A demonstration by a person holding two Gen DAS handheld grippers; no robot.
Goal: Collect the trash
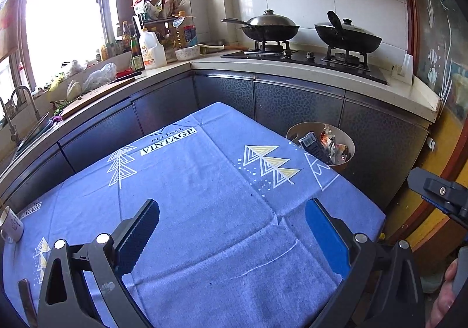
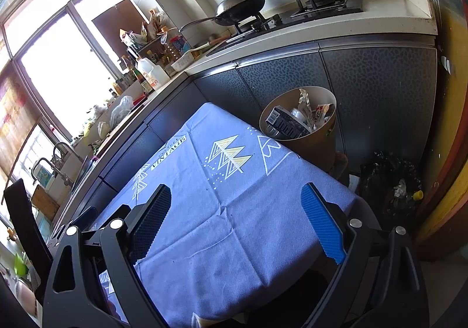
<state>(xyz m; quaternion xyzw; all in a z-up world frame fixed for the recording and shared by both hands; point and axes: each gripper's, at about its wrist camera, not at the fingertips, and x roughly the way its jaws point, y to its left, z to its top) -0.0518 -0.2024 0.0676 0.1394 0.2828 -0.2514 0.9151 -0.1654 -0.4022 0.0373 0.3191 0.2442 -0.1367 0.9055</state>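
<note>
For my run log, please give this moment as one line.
left gripper: open, empty | right gripper: open, empty | round tan bin: holds trash | blue printed tablecloth: no trash seen

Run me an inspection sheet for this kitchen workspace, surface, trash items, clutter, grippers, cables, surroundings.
Surface: blue tablecloth with tree prints, creased, no trash seen on it.
Job's things: tan waste bin beyond the table's far corner, holding a dark box and wrappers; black trash bag on the floor.
Clutter: white mug at the table's left edge.
Grippers: left gripper and right gripper, jaws open, empty.
Cables: nothing seen.
Surroundings: two lidded woks on the gas stove, bottles by the window, sink at left.
</note>
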